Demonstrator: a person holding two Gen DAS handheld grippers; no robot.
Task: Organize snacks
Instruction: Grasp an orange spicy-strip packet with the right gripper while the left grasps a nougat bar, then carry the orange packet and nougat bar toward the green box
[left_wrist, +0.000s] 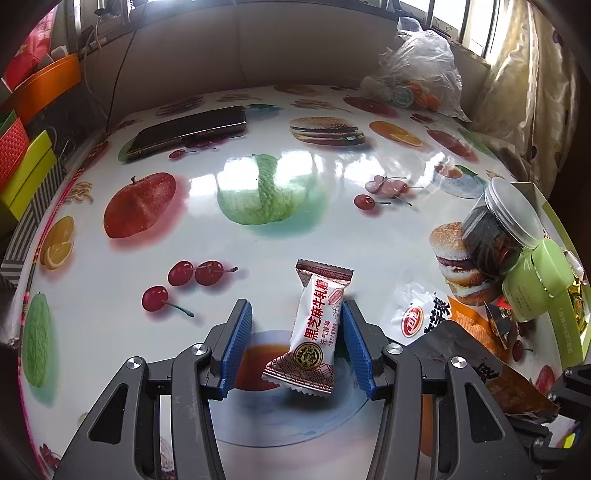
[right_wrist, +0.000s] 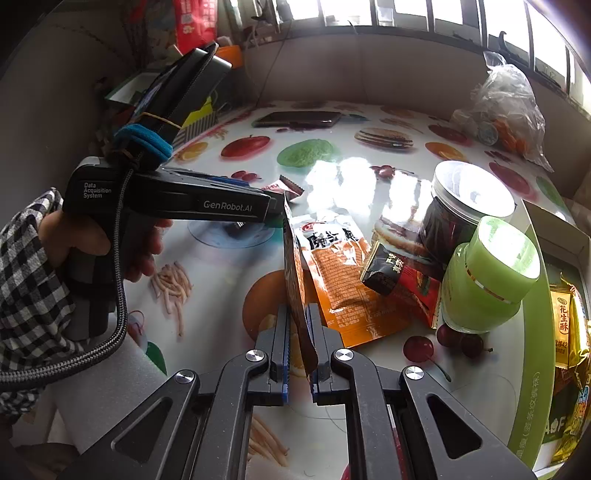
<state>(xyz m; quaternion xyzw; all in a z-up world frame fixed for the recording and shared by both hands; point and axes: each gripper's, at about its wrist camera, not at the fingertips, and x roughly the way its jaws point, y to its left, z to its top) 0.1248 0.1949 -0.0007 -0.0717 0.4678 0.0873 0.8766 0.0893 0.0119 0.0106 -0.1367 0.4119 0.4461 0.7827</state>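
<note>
Reaching low and forward over the fruit-printed surface (left_wrist: 258, 236), the left gripper (left_wrist: 295, 343) has its jaws spread wide around a white candy (left_wrist: 314, 328). The candy lies on the surface between the blue pads (left_wrist: 236, 343), touching or nearly touching the right-hand pad and well apart from the left-hand one. Long axis: roughly away from the camera, tilted slightly right; its crimped brown ends face near and far.

The right gripper (right_wrist: 298, 347) is held level, jaws closed on the lower edge of a brown packet (right_wrist: 295, 273). Packet stands on edge, upright, its long axis running up and away from the jaws; its top reaches the body of the left gripper in the right wrist view. The person's left hand (right_wrist: 74, 240), in a checked sleeve, wraps the handle of that gripper.

Other snacks, right of centre:
- orange packet (right_wrist: 340, 284), flat on the surface, just beside the brown packet;
- small black-and-red packet (right_wrist: 391, 273), lying partly over the orange one;
- dark jar (right_wrist: 454, 214) with a clear lid, tilted;
- green jar (right_wrist: 487, 277), tilted, resting against the green tray (right_wrist: 532, 369);
- yellow packets (right_wrist: 569, 321) in the tray.

Far side: phone (left_wrist: 188, 129) lying flat; plastic bag (left_wrist: 421, 74) at the far right.
</note>
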